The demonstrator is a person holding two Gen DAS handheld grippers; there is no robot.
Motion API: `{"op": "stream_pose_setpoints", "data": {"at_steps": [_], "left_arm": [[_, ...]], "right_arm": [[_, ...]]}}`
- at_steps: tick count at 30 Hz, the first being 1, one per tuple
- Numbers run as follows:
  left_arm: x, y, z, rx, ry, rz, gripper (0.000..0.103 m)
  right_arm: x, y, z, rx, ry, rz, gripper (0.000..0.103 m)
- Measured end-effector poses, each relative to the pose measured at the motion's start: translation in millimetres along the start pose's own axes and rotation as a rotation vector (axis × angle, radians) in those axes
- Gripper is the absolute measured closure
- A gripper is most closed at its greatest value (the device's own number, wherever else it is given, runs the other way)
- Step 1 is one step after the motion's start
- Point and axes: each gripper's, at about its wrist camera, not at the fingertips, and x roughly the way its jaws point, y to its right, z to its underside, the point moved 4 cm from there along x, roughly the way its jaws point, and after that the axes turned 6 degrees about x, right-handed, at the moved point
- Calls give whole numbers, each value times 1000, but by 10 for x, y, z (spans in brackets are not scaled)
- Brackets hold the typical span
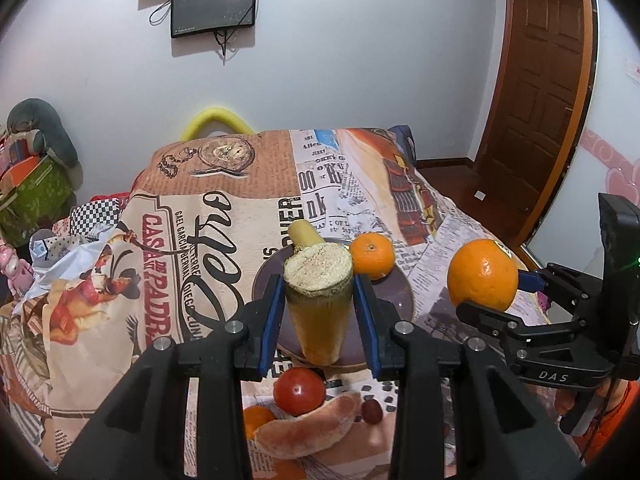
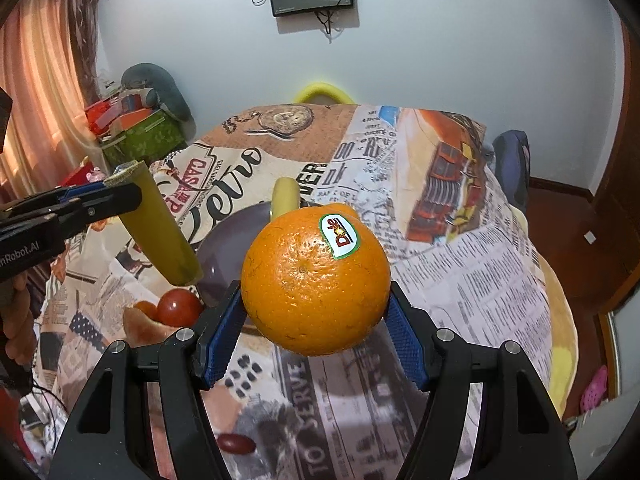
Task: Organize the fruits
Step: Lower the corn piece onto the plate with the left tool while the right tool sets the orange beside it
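Note:
My left gripper (image 1: 319, 280) is shut on a yellow-green sugarcane piece (image 1: 318, 312) and holds it above the dark purple plate (image 1: 394, 296). On the plate lie a small orange (image 1: 372, 255) and a second cane piece (image 1: 306, 234). My right gripper (image 2: 316, 320) is shut on a large orange with a Dole sticker (image 2: 316, 280), held above the table right of the plate (image 2: 228, 248). The left gripper with its cane piece (image 2: 160, 224) shows at the left of the right wrist view. The large orange also shows in the left wrist view (image 1: 482, 274).
A tomato (image 1: 299, 390), a sweet potato (image 1: 308, 428), another small orange (image 1: 256, 420) and a red date (image 1: 372, 411) lie on the printed tablecloth (image 1: 180, 240) near the plate's front. Another date (image 2: 238, 444) lies nearer me. Clutter stands left of the table; a door is at right.

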Motion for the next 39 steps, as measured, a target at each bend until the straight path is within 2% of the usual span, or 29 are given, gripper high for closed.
{"op": "stream_pose_setpoints", "data": {"at_steps": [16, 30, 36, 39], "left_arm": [[700, -208, 41, -64, -100, 19, 68], [1082, -302, -159, -104, -87, 18, 68], [1215, -295, -158, -85, -114, -3, 68], [1291, -258, -102, -83, -152, 41, 68]], "right_arm": [[612, -58, -82, 9, -73, -15, 38], [968, -100, -72, 5, -130, -23, 38], [1087, -103, -6, 9, -184, -30, 35], [1073, -79, -15, 15, -166, -25, 34]]}}
